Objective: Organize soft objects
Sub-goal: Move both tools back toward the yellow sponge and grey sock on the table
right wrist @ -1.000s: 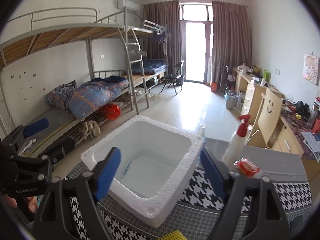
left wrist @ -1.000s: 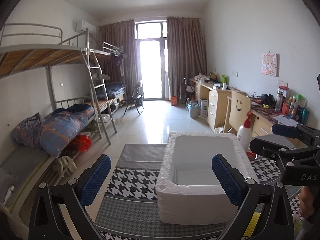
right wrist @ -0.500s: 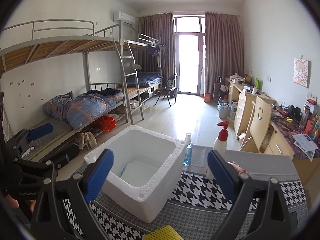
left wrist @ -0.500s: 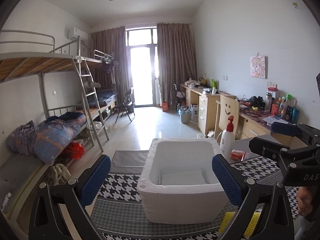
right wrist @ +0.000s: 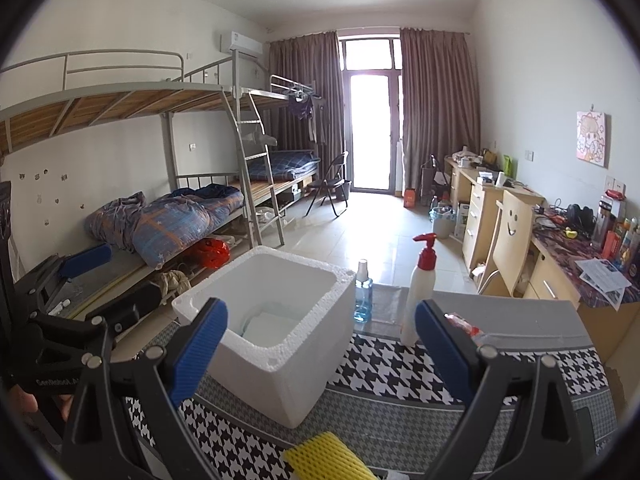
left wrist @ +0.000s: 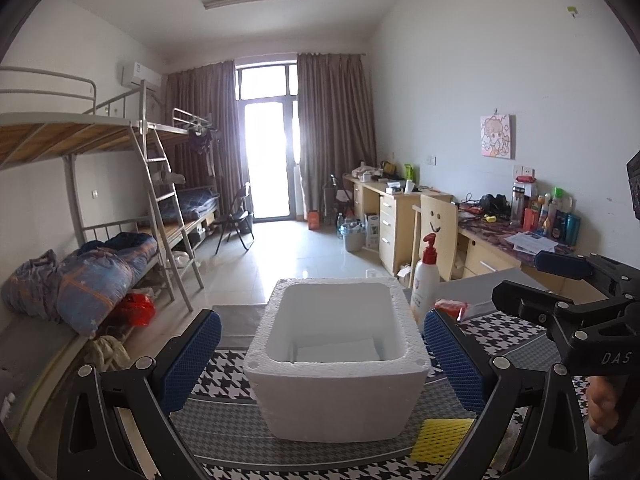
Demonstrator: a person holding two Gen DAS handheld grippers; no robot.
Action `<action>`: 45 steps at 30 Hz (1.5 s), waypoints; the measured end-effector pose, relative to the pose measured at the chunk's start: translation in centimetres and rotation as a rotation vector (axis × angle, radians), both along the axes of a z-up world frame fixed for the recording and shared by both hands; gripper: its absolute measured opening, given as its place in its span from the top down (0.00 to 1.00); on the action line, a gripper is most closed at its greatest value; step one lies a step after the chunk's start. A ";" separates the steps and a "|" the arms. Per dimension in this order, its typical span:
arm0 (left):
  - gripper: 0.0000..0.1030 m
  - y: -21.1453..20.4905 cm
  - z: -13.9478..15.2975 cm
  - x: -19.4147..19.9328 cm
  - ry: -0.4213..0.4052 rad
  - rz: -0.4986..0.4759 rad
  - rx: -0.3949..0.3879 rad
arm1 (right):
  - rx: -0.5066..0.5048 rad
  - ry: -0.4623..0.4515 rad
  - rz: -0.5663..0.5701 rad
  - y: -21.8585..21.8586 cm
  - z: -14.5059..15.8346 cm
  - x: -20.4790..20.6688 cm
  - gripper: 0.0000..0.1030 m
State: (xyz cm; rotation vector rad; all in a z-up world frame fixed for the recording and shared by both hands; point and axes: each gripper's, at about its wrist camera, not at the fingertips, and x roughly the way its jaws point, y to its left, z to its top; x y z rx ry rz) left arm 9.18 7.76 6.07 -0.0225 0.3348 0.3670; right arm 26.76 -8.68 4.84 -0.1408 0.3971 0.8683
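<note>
Left gripper (left wrist: pixel 322 354): jaws spread wide, nothing between the blue pads, hanging over the near edge of the houndstooth mat (left wrist: pixel 224 372) and facing the white foam box (left wrist: pixel 336 364) at 12 o'clock. Right gripper (right wrist: pixel 320 356): likewise wide open and empty, with the box at its 11 o'clock. The yellow foam net sleeve (right wrist: pixel 330 458), judged to be the soft object to be sorted, lies on the mat at 6 o'clock of the right gripper, just in front of the box's near corner; in the left view it sits at 4 o'clock, partly hidden behind the right finger. A flat white piece already lies on the box floor; what it is cannot be told. Risks, as judgement. (1) The sleeve is low in both views and partly out of frame, so a descent made from this pose could miss it or pinch the mat along with it. (2) The sleeve looks light and springy; a shallow pinch at one end could let it slip out on the way over the box wall. (3) The box looks light as well; a finger catching its rim could shove it toward the red-pump lotion bottle (right wrist: pixel 420 284) and the blue spray bottle (right wrist: pixel 363 294), both standing near its far side at 1 o'clock, and tip them. (4) The two grippers hang close side by side; both reaching for the sleeve at once could collide.
</note>
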 end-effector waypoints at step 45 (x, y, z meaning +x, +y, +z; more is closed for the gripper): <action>0.01 -5.3 -3.1 -2.1 -0.053 -0.090 -0.022 | 0.052 -0.069 -0.105 -7.0 -2.3 -3.3 0.06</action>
